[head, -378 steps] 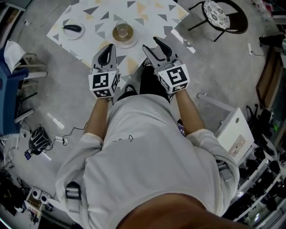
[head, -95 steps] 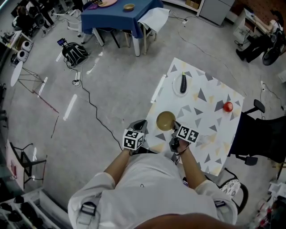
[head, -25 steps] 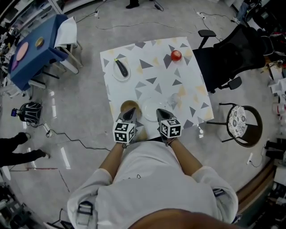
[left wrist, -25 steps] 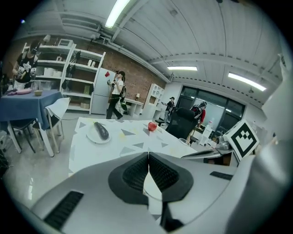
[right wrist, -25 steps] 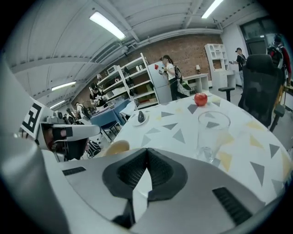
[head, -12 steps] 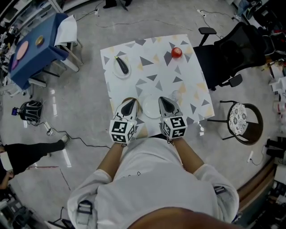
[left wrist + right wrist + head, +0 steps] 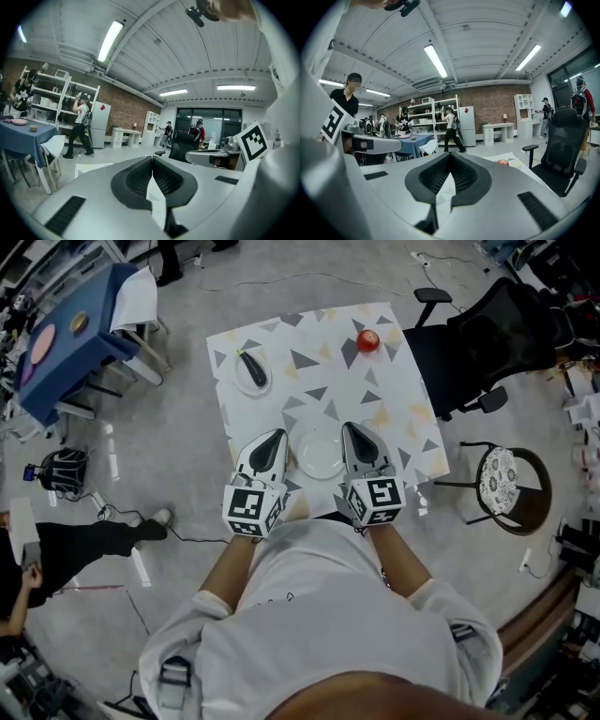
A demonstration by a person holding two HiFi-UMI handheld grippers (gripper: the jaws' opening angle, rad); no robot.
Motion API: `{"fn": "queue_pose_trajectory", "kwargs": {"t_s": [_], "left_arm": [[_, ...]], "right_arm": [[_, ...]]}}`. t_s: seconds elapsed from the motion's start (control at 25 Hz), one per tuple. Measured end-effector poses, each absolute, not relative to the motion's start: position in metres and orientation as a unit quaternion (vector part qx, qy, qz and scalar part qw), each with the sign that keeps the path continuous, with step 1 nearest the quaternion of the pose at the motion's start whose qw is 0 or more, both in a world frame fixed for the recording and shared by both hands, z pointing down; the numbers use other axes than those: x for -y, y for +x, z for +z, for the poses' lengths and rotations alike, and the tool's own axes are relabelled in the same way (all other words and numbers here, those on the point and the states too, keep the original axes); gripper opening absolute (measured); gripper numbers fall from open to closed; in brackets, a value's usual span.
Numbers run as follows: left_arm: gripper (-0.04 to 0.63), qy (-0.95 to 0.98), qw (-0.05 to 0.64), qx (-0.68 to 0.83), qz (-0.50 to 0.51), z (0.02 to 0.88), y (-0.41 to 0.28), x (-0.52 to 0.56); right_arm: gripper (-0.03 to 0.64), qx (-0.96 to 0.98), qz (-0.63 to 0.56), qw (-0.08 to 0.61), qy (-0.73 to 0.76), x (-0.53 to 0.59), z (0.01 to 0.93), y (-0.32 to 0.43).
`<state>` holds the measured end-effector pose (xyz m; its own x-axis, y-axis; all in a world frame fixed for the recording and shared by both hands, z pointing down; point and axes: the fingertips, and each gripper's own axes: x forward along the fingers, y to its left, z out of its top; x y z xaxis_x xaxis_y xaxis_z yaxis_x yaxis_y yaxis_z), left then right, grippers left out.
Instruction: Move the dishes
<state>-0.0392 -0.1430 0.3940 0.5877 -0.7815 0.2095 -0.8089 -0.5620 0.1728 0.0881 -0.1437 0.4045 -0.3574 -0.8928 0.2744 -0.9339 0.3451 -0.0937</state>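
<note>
In the head view a table with a triangle-patterned cloth (image 7: 375,399) holds a white empty plate (image 7: 321,455) near its front edge. A small plate with a dark eggplant (image 7: 251,369) sits at the far left, and a red fruit (image 7: 367,340) at the far right, seen too in the right gripper view (image 7: 502,162). My left gripper (image 7: 275,435) hovers just left of the white plate, my right gripper (image 7: 352,427) just right of it. Both are shut and hold nothing (image 7: 152,159) (image 7: 450,155). Both point level across the room, above the table.
A black office chair (image 7: 478,343) stands right of the table, a round stool (image 7: 511,486) to the near right. A blue table (image 7: 70,334) with dishes is at the far left, above a black bag (image 7: 61,471). A person's leg (image 7: 89,542) lies on the floor at the left.
Both grippers have risen toward the camera and now flank the white plate. The brown bowl beside the left gripper is now hidden under it. The person at the left has moved.
</note>
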Motion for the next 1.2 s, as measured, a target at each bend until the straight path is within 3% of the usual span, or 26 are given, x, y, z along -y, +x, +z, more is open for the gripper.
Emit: {"fn": "queue_pose_trajectory", "kwargs": {"t_s": [1.2], "left_arm": [[0.021,0.884,0.122,0.447,0.057,0.3924,-0.0301,0.1387]], "right_arm": [[-0.003,0.819,0.108,0.087,0.557,0.139,0.3972,0.0924]]}}
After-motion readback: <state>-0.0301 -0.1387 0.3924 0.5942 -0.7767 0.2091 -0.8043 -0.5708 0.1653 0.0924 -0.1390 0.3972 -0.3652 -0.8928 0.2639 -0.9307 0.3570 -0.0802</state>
